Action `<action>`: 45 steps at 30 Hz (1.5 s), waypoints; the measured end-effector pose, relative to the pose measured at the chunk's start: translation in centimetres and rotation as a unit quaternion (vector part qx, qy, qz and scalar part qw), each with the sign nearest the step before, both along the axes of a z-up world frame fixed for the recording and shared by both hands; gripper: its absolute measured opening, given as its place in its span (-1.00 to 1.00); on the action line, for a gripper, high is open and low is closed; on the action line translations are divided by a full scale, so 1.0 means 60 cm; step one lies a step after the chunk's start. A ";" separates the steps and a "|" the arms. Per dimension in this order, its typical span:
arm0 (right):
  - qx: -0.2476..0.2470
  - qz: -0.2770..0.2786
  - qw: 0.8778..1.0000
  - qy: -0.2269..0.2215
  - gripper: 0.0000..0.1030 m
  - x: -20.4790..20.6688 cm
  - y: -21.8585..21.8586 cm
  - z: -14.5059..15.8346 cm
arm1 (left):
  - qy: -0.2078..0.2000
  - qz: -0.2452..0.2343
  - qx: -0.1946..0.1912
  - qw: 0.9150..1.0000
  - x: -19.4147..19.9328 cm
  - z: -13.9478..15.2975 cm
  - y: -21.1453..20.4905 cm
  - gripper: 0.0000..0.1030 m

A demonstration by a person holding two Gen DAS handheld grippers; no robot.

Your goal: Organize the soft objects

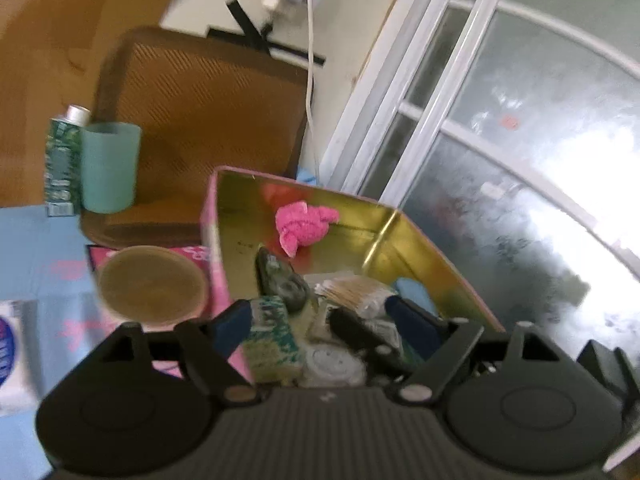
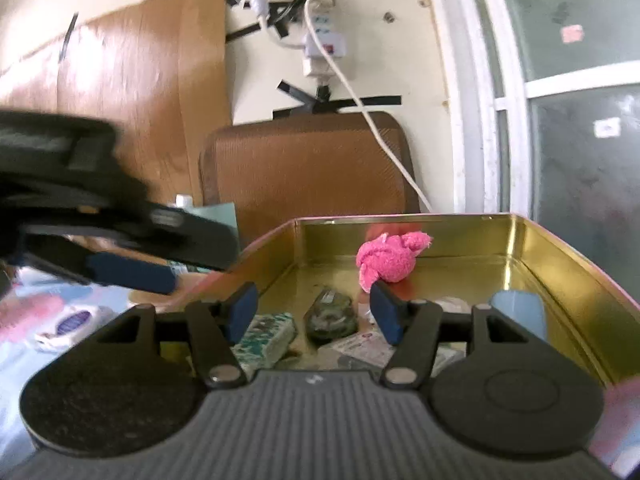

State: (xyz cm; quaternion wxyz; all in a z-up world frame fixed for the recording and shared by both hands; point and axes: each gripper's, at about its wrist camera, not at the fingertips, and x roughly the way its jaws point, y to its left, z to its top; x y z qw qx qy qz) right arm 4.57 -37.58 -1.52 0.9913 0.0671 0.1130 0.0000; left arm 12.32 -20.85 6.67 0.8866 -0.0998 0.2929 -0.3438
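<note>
Hanging released above the gold tin (image 2: pixel 560 280), both tools (image 1: pixel 320 316) (image 2: pixel 314 312) face packets whose print blurs unreadably.

Daylight pours through the frosted white-framed window (image 1: pixel 520 160), blowing out to white glare at the right. Both fisheye views bend at the edges, softly blurred; the shiny gold tin box (image 2: pixel 560 280) glints.

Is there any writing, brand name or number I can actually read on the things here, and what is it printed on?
None can be read.
Green patterned carton: print too blurred.
White packet with a blue oval logo: lettering too blurred.
Green-and-white pack in the tin: pattern only, no legible words.
Flat paper packet in the tin: tiny print, unreadable.
Red sticker on the window: too small.
</note>
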 end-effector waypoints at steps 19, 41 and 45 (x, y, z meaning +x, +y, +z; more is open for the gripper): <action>-0.009 0.242 0.966 0.088 0.47 0.028 0.293 0.002 | 0.034 0.298 0.081 0.950 -0.095 -0.111 0.423 0.67; -0.009 0.265 0.945 0.190 0.35 0.012 0.306 -0.016 | 0.028 0.289 0.146 0.946 -0.089 -0.115 0.387 0.92; -0.004 0.234 0.957 0.172 0.36 -0.070 0.259 -0.025 | 0.039 0.283 0.135 0.949 -0.090 -0.109 0.379 0.94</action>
